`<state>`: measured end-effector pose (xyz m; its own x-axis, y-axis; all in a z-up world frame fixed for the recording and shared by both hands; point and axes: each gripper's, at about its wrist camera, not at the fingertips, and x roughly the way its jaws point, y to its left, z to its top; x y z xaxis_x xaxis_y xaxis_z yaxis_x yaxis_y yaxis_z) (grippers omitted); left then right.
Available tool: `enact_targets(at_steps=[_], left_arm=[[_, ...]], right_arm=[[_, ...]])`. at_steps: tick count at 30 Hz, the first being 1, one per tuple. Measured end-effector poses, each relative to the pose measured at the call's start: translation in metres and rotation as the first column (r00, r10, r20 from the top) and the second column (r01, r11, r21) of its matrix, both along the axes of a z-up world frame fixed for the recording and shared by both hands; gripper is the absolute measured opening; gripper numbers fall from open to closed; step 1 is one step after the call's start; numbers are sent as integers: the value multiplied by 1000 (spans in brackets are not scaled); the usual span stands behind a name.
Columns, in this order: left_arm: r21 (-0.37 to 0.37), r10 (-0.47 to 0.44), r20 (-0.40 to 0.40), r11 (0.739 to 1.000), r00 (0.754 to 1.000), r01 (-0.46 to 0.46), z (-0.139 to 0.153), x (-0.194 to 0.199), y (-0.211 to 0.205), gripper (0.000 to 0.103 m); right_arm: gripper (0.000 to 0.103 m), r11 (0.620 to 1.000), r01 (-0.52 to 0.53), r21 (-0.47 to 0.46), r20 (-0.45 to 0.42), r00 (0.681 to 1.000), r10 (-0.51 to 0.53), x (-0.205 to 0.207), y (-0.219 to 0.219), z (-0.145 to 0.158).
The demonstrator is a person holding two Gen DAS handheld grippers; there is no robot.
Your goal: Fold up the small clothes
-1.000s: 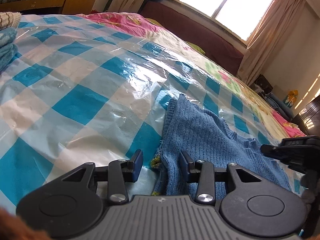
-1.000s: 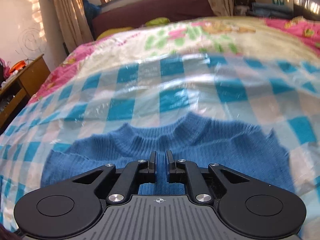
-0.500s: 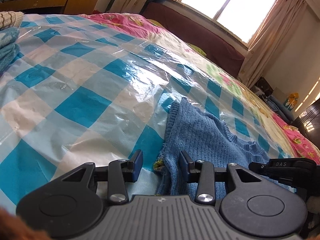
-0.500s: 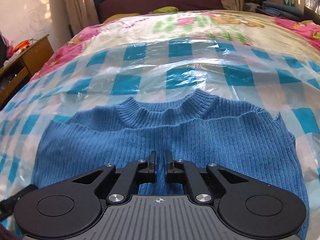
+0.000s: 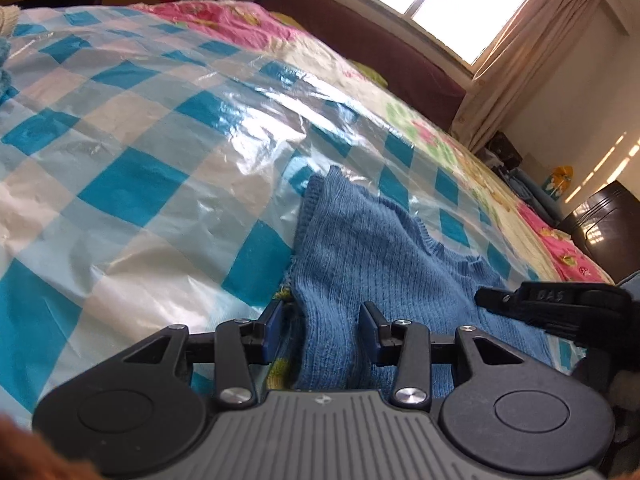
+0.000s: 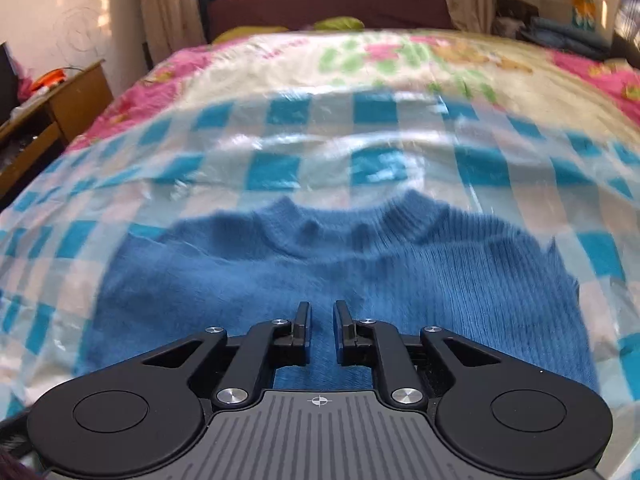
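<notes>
A small blue knitted sweater lies on the blue and white checked plastic sheet over the bed, neck hole away from me. In the left wrist view the sweater has its left side edge between my open fingers. My left gripper is open around that edge. My right gripper sits low over the sweater's middle, fingers a narrow gap apart with knit showing between them. The right gripper also shows in the left wrist view at the right.
A flowered pink and yellow bedspread lies beyond the sheet. A dark headboard and a window are at the far end. A wooden desk stands at the left. Folded teal cloth lies at the left edge.
The right wrist view has pulled back and blurred, so the sweater sits a little farther off. The left gripper has crept closer along the sweater's edge. The fingers of both keep the same spacing.
</notes>
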<state>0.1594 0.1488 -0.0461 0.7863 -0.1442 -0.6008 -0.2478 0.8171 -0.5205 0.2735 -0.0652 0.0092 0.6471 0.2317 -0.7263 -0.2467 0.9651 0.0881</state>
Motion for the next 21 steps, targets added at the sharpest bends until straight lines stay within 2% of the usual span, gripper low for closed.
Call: enact_targets(at_steps=[4, 8, 10, 15, 21], left_arm=[[-29, -6, -2, 1000, 1000, 6, 0, -1, 4, 45], [-31, -9, -10, 999, 1000, 9, -1, -1, 4, 46], [-34, -9, -9, 999, 1000, 9, -1, -2, 4, 46], [-46, -7, -2, 999, 1000, 6, 0, -2, 6, 46], [-35, -21, -16, 999, 1000, 20, 0, -2, 1, 47]], right_arm=[[16, 999, -27, -28, -1, 1000, 27, -6, 10, 4], [17, 998, -8, -57, -89, 996, 2, 1, 16, -16], [17, 999, 2, -50, -84, 996, -7, 0, 16, -14], [19, 997, -50, -50, -38, 998, 48, -4, 28, 3], [22, 992, -81, -96, -91, 993, 72, 3, 44, -10]])
